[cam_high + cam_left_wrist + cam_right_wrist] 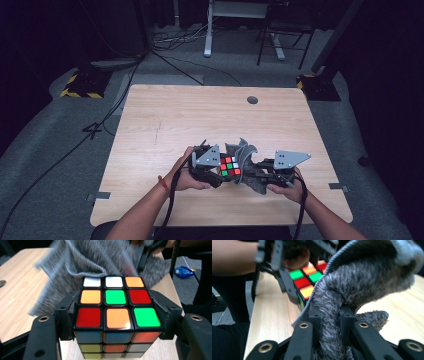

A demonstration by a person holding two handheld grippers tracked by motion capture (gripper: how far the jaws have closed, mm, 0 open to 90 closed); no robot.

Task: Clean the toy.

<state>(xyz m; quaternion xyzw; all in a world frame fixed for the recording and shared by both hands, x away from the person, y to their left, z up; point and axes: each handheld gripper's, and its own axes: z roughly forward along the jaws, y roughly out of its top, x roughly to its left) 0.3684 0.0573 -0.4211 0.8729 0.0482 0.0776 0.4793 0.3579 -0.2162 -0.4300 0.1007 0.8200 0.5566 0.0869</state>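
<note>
Currently, your holdings at the near edge of the table (165, 115):

1. Left gripper (117, 322) — jaws clamped on opposite sides of the puzzle cube (117, 312), which you hold just above the wood, near-centre of the tabletop. Top face, from the left gripper view: white, white, orange in the far row; orange, green, red in the middle; red, orange, green nearest the camera.

2. Right gripper (331, 322) — jaws pinched on a fold of grey fuzzy cloth (362, 282). The cloth rises from the jaws and drapes against the cube's far and right side, touching it.

3. Hands (187, 176) — yours, one behind each gripper; the grippers sit close together, cube at left, cloth at right.

4. Cable port (252, 100) — far side of the table, right of centre, well apart from the work.
</note>
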